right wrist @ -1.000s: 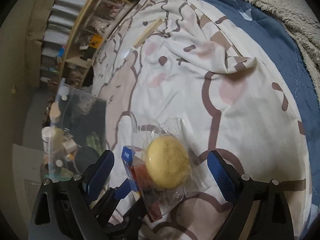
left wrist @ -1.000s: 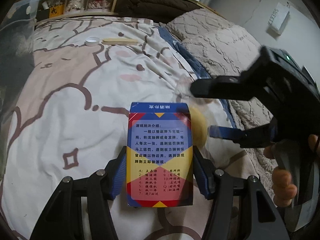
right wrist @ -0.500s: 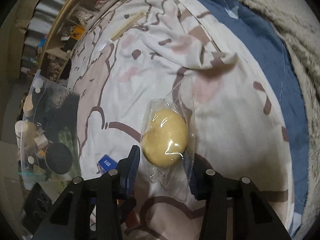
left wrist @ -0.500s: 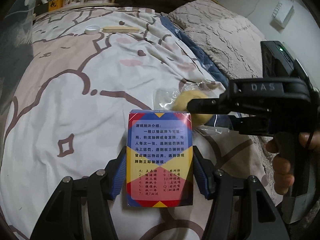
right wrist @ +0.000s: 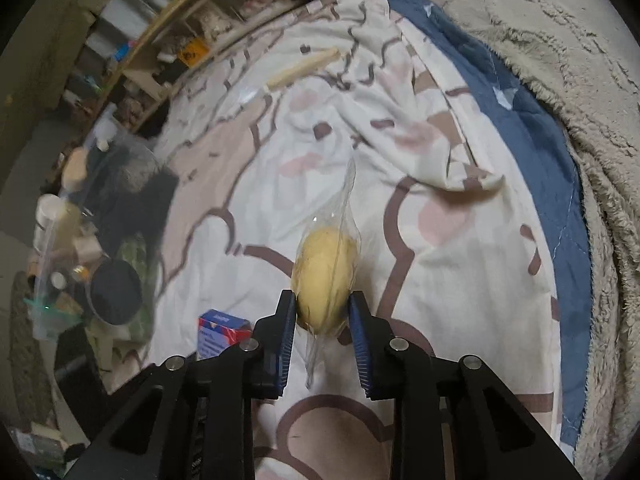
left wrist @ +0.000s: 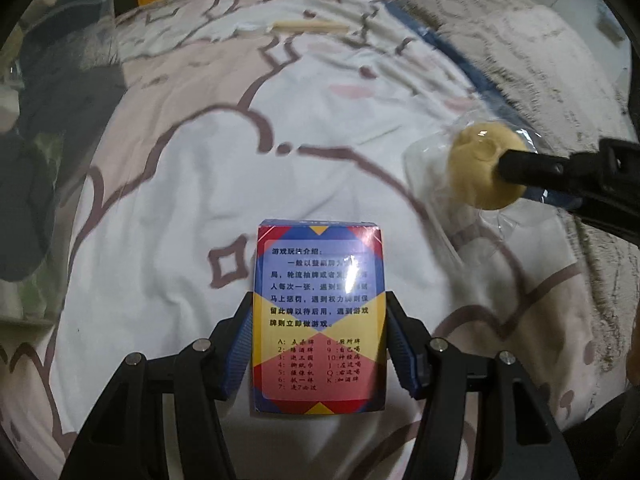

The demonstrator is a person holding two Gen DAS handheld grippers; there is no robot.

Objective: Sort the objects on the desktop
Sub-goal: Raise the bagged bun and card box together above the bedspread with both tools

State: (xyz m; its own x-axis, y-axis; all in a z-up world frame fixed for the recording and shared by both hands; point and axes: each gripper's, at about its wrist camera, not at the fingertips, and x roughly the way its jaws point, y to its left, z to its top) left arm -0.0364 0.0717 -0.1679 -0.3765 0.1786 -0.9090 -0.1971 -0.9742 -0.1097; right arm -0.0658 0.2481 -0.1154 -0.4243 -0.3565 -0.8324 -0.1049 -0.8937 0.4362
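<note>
A card box (left wrist: 320,280), printed in blue, red and yellow, stands between the pads of my left gripper (left wrist: 318,308), which is shut on it above the patterned bedsheet (left wrist: 168,208). Its end also shows in the right wrist view, card box (right wrist: 222,332). A yellow bun in clear wrap (right wrist: 326,264) sits between the blue pads of my right gripper (right wrist: 322,300). Those jaws are closing and both pads press its sides. From the left wrist view the bun (left wrist: 476,164) hangs at the right, one black right finger (left wrist: 560,168) across it.
A wooden stick (right wrist: 304,68) and a small white lid (left wrist: 244,34) lie far up the sheet. A beige fleece blanket (right wrist: 560,60) and a blue quilt edge (right wrist: 532,128) bound the right. A clear bin of clutter (right wrist: 80,260) and shelves (right wrist: 180,40) stand left.
The right jaws went from wide around the bun to pressing on it, and the bun turned edge-on. The left gripper tipped further down, still holding the card box.
</note>
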